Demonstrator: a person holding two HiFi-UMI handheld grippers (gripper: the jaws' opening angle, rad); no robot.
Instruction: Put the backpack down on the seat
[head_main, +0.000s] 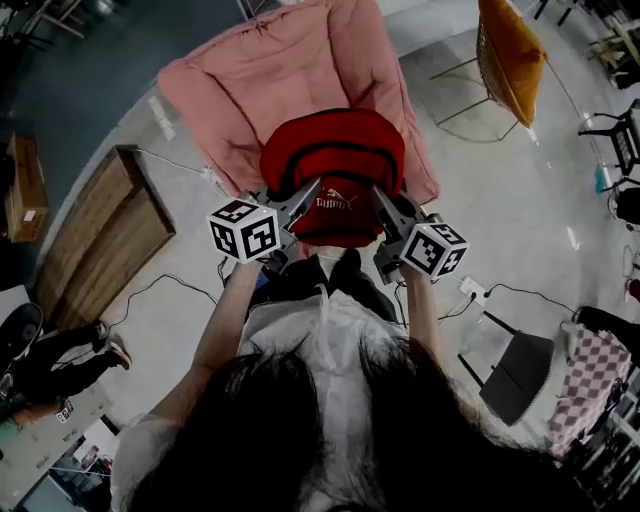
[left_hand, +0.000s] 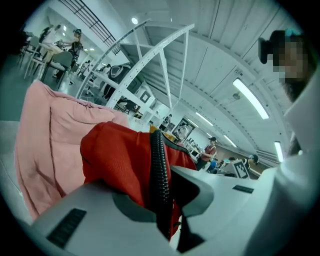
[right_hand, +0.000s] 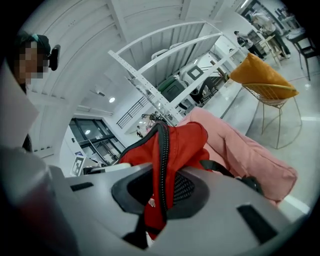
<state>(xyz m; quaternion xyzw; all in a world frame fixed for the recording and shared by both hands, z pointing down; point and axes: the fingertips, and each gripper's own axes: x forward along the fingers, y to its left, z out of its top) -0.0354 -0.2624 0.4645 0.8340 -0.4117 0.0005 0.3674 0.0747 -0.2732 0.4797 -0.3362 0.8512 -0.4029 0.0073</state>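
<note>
A red backpack (head_main: 332, 172) with black trim hangs between my two grippers, just in front of a pink padded seat (head_main: 290, 70). My left gripper (head_main: 305, 195) is shut on the backpack's near left edge, pinching red fabric and a black ribbed strap (left_hand: 159, 180). On the near right edge my right gripper (head_main: 382, 200) is shut the same way, clamping the backpack (right_hand: 175, 150) along its black trim. In the left gripper view the backpack (left_hand: 120, 160) rises from the jaws with the pink seat (left_hand: 50, 135) behind it. The seat (right_hand: 250, 155) also lies behind the bag in the right gripper view.
A wooden low table (head_main: 105, 235) stands left of the seat. An orange-cushioned wire chair (head_main: 510, 60) stands at the back right. Cables and a power strip (head_main: 470, 292) lie on the pale floor, near a dark chair (head_main: 515, 375). Another person's legs (head_main: 60, 360) show at the left.
</note>
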